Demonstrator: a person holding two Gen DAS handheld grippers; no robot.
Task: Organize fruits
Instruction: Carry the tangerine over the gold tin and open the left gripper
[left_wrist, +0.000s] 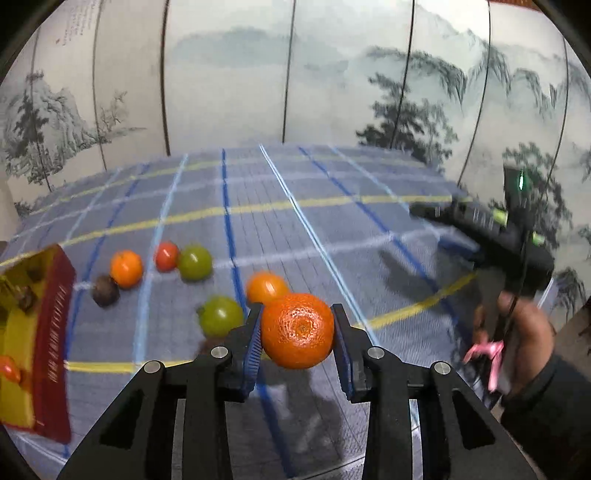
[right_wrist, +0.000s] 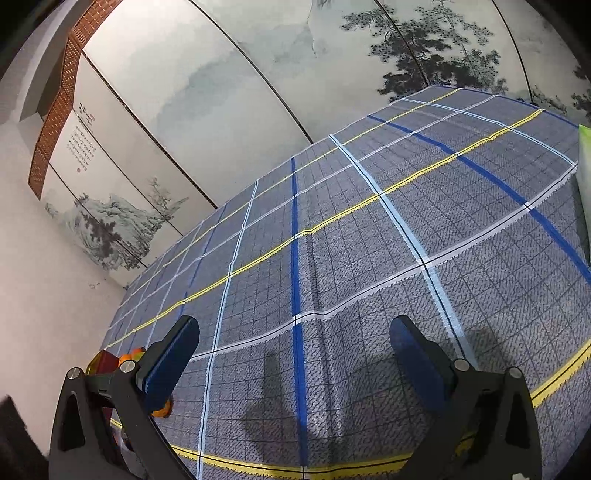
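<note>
Item: 1 orange (left_wrist: 297, 329), clamped in left gripper (left_wrist: 297, 332), lifted above checked cloth (left_wrist: 332, 229). Step: carrying. Next: deliver left to red box (left_wrist: 51, 332). 6 fruits remain beyond. Right gripper (right_wrist: 295, 354) wide, empty.

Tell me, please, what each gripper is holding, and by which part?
The left gripper clamps an orange by its two opposite sides, lifted above the tablecloth. The right gripper stands open, holding nothing.

Plaid blue-grey tablecloth (right_wrist: 369, 258), ink-landscape wall panels (left_wrist: 229, 74), brown lattice trim (right_wrist: 59, 96)
</note>
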